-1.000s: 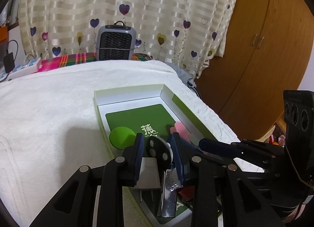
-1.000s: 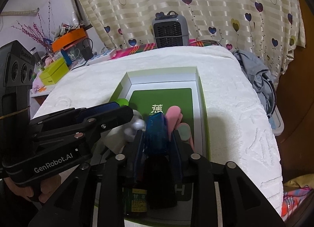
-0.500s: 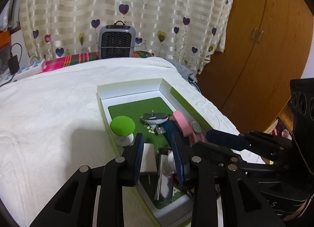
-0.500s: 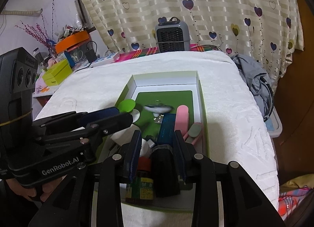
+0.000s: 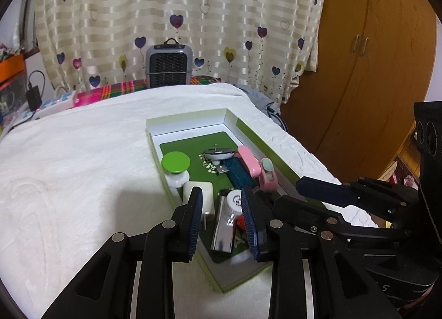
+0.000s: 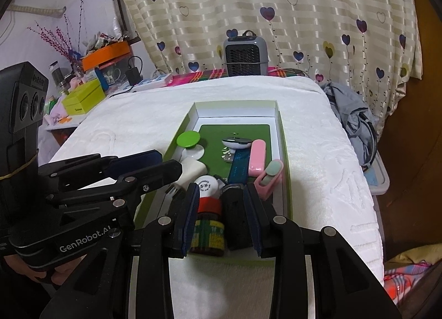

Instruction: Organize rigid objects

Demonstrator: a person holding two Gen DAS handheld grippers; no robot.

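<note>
Both tongs stand open w/ nothing gripped, left gripper [image 5: 222, 215] and right gripper [image 6: 222, 215] above the box [image 6: 283, 136] near end; items inside look light, stiff, slick plastic; pink case [image 6: 257, 157] approx. best pinched across its long flat sides.

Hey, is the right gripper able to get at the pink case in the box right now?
Probably yes. The right gripper is open and holds nothing, and the pink case lies uncovered in the box, just ahead of it. The teal stick touching its left side leaves little room for a finger.
</note>
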